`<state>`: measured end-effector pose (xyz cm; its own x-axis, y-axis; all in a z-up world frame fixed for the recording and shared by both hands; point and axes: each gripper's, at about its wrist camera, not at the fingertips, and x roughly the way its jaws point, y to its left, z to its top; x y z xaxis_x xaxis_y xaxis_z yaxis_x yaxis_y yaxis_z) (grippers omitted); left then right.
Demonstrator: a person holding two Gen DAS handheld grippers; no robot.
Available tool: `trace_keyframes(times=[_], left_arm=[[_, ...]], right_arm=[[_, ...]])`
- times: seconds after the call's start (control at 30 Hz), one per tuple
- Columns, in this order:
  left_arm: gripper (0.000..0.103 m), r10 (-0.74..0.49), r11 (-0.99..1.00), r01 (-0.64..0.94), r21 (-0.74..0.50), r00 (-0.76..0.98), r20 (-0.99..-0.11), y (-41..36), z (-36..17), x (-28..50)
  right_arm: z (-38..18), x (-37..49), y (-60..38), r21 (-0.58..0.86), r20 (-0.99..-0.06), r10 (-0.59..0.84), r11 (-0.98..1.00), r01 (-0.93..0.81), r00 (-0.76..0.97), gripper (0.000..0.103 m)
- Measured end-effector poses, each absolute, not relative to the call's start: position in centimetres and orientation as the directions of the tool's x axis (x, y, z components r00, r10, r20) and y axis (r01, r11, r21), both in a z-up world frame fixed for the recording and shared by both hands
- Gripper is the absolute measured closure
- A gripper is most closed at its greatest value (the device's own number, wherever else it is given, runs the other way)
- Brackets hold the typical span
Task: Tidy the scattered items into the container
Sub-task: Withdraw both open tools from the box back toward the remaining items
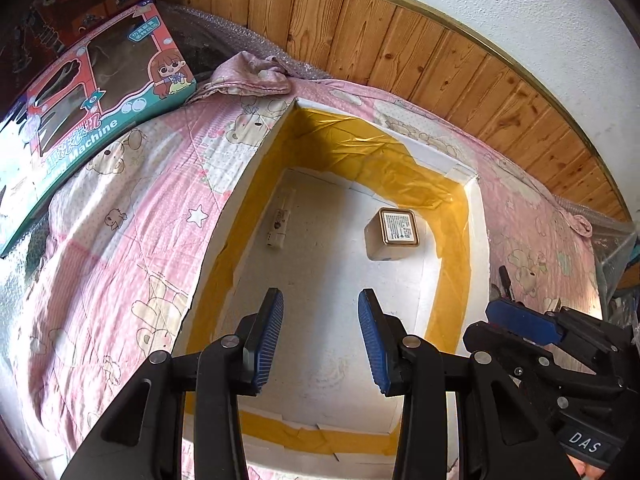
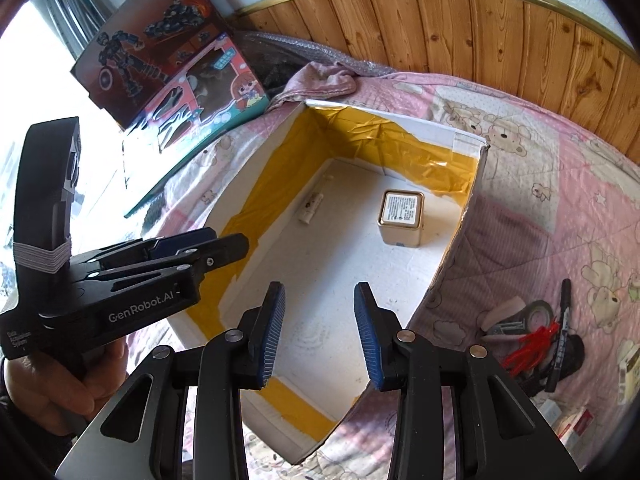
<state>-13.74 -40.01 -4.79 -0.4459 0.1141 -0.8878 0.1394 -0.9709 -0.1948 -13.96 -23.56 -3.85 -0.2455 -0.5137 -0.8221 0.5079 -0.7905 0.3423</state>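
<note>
2 grippers, left [image 1: 320,306] and right [image 2: 319,300], both spread and empty, above white box [image 2: 464,236] holding gold tin [image 2: 401,218] and small white tube [image 2: 311,208].

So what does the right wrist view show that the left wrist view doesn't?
Only the right wrist: the pile still on the quilt, with a tape roll, a marker and a red item, plus a dark robot toy box. Only the left wrist: nothing of note. Both: the box holding a gold tin and a white tube, both grippers open.
</note>
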Motion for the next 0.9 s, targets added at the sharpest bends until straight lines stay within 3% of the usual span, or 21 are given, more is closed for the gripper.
trace_keyframes(times=[0.9], left_arm=[[0.062,0.252,-0.962,-0.02,-0.273,-0.456,-0.854,-31.6,-1.8,-3.8]], right_arm=[[-1.8,-3.5,-13.8,0.289,-0.84,-0.402,-0.899,0.328,-0.363,0.065]])
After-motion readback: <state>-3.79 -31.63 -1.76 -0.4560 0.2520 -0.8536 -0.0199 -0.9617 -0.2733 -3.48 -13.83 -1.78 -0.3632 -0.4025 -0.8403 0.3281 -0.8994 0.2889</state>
